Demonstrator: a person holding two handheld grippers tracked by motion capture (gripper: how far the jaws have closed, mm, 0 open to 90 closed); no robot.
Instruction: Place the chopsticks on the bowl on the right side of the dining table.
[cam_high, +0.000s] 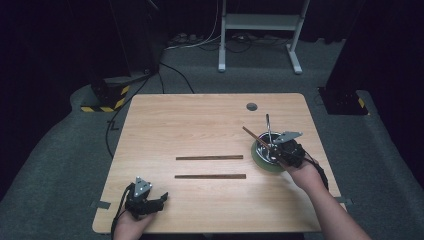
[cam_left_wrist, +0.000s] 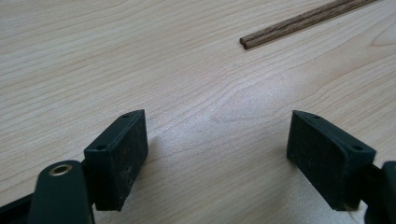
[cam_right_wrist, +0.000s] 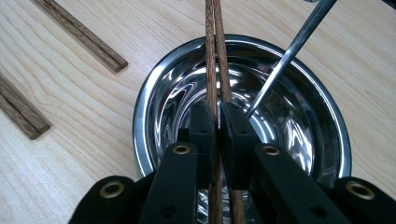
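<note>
The right gripper (cam_right_wrist: 217, 126) held a chopstick pair (cam_right_wrist: 215, 60) clamped lengthwise between its jaws over the bowl (cam_right_wrist: 154, 93), while the left gripper (cam_left_wrist: 217, 154) rested wide open and empty, nearer the table's pairs (cam_high: 210, 176).

Lab studio, black curtains (cam_high: 45, 45), cables (cam_high: 200, 42), taped stand bases (cam_high: 107, 97)

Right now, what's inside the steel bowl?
A thin metal utensil leans in the steel bowl. The right gripper holds a pair of chopsticks over it. The gripper covers the bowl's near part; the utensil's tip isn't clear.
</note>
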